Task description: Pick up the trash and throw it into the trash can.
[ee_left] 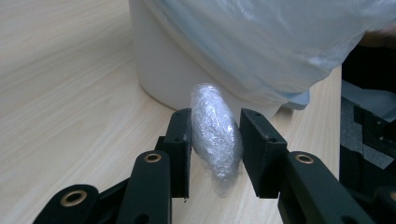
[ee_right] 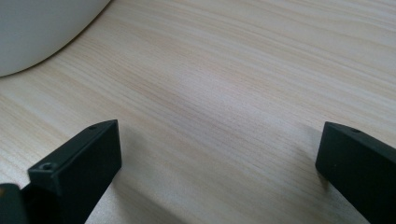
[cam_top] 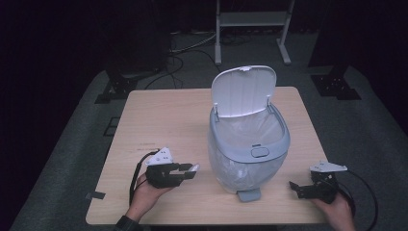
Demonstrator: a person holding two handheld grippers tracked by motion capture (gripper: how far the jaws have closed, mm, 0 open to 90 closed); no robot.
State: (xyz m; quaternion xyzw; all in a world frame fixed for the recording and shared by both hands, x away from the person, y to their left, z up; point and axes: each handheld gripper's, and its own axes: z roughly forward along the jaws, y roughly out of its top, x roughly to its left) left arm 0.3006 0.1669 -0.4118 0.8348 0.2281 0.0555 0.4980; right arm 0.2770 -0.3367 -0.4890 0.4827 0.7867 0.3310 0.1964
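A white pedal bin [cam_top: 248, 144] stands right of the table's middle, lined with a clear plastic bag, its lid [cam_top: 243, 91] raised upright at the back. Left of the bin, near the front edge, my left gripper [cam_top: 192, 169] is shut on a crumpled wad of clear plastic wrap [ee_left: 215, 135]. The wad stands upright between the two black pads [ee_left: 180, 135], just above the wood and close to the bin's wall [ee_left: 159, 70]. My right gripper [cam_top: 294, 186] rests at the front right corner, jaws wide open over bare wood [ee_right: 219, 140] with nothing between them.
The bin's grey foot pedal [cam_top: 248, 195] juts toward the front edge of the wooden table [cam_top: 159, 120]. A white metal stand [cam_top: 252, 19] and dark stand bases [cam_top: 115, 89] sit on the grey floor behind the table.
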